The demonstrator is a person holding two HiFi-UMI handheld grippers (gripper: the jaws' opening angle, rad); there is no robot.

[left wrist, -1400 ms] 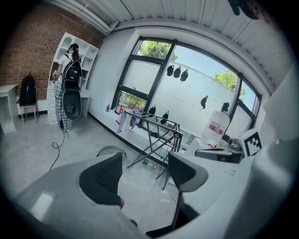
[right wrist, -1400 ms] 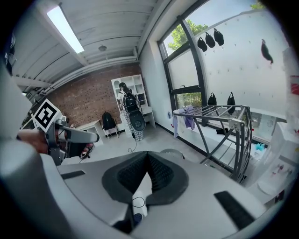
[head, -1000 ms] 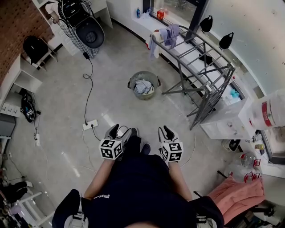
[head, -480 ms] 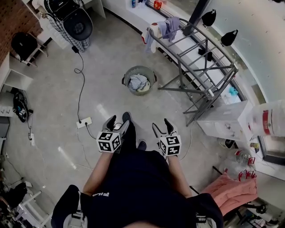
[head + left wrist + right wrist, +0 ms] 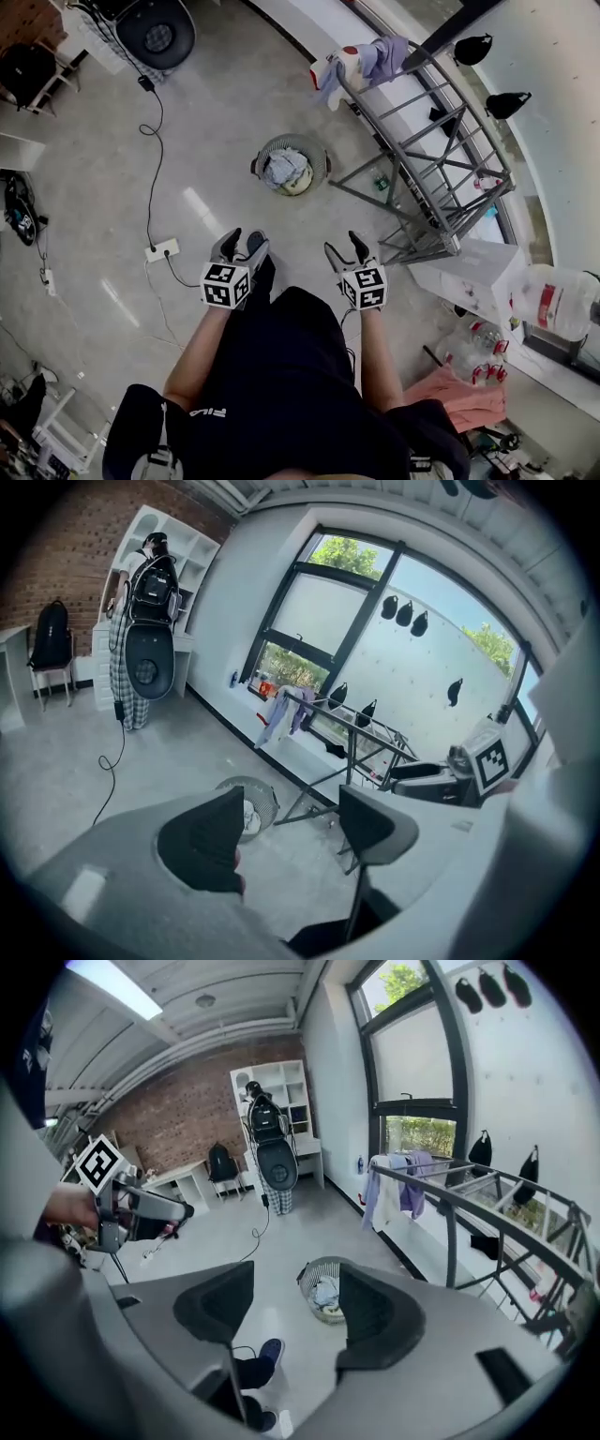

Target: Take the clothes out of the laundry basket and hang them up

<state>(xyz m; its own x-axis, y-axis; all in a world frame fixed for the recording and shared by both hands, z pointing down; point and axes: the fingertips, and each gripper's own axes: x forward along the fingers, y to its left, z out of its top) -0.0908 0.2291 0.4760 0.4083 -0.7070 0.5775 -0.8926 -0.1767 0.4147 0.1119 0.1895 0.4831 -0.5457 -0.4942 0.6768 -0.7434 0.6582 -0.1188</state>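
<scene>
The round laundry basket (image 5: 289,173) stands on the floor ahead of me, with light clothes (image 5: 285,169) piled in it. To its right is the grey drying rack (image 5: 422,159), and a few garments (image 5: 364,59) hang over its far end. My left gripper (image 5: 240,249) and right gripper (image 5: 343,248) are held side by side at waist height, well short of the basket. Both are open and empty. The right jaws have just been opening, with nothing between them. In the left gripper view the basket (image 5: 253,803) shows between the jaws. It (image 5: 323,1293) shows the same way in the right gripper view.
A white power strip (image 5: 162,250) and its black cable (image 5: 150,159) lie on the floor to the left. A white cabinet (image 5: 473,272) stands at the rack's near end, and pink cloth (image 5: 464,394) lies at the lower right. A black round-fronted bag (image 5: 159,33) is at the far left.
I have walked toward the basket, which is now nearer, and both grippers came forward with me. The right jaws stand wider than a second ago.
</scene>
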